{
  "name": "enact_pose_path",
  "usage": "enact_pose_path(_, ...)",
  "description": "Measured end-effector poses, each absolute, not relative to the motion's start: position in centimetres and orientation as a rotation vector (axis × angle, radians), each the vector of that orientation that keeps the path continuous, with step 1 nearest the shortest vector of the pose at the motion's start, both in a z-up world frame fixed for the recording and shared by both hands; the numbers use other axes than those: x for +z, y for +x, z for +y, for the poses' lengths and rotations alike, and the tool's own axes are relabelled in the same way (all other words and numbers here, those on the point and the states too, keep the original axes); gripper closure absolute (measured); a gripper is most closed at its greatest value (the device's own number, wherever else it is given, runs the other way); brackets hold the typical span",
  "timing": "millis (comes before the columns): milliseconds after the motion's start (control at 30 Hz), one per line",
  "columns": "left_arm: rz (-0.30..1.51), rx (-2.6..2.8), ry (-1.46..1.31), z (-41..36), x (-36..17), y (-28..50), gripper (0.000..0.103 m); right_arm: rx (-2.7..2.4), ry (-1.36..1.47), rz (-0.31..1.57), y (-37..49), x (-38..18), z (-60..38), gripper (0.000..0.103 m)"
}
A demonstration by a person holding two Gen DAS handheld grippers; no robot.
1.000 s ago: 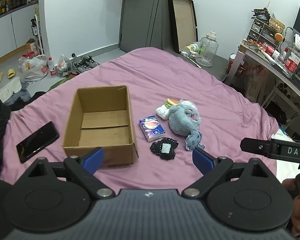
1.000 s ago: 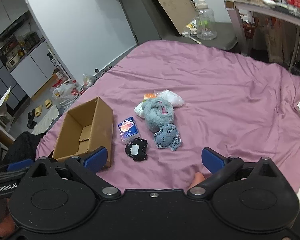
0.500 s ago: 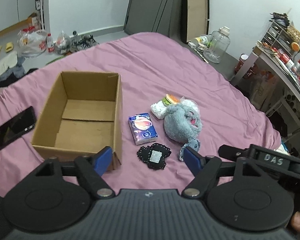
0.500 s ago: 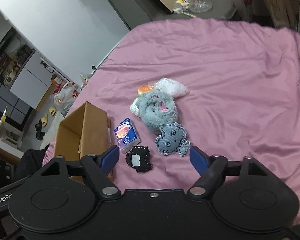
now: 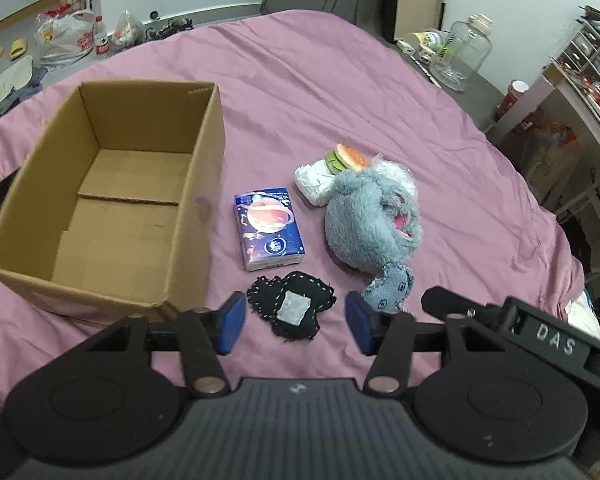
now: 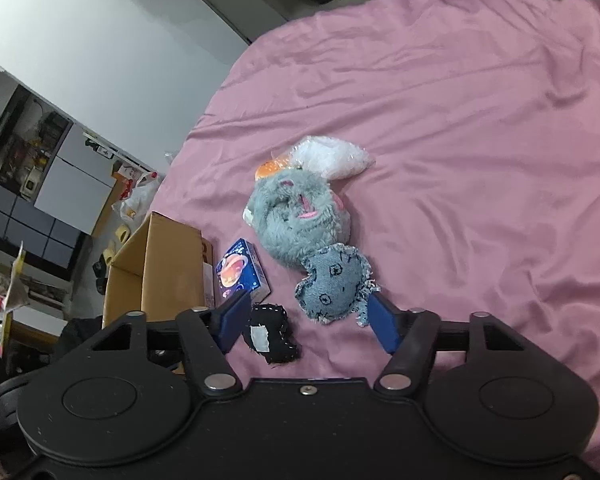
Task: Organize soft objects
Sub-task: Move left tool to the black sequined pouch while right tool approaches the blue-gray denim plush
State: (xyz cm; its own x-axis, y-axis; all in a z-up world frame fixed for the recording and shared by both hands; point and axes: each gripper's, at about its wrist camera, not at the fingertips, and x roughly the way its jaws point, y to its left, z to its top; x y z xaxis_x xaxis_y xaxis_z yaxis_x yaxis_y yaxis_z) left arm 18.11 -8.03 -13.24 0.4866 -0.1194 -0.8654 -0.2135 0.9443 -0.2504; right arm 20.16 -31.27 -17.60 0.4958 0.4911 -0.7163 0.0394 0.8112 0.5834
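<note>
Two hand-held grippers (image 5: 294, 322) (image 6: 306, 320), jaws apart.

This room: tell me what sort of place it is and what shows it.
Most likely a lived-in bedroom at home. The soft things and cardboard box lie on a bed with a purple sheet, a cluttered desk stands beside it, and slippers and shopping bags sit on the floor.

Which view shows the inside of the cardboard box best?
Left wrist: it looks down into the open box, floor and walls visible, nothing inside. Right wrist shows only the box's outer side and rim, partly behind the right gripper.
</note>
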Motion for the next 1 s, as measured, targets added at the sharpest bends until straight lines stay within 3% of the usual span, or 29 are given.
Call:
enact_pose_path(667, 1.192, 0.144, -0.314, -10.2, -20.7, 21.9, 0.053, 0.325, 0.773, 1.108, 23.0, -22.1, -32.9, 0.045)
enact_pose_path(1000, 1.150, 0.159, -0.308, -10.6, -21.9, 22.2, 0.056, 0.324, 0.782, 1.131, 24.1, -23.3, -32.4, 0.045)
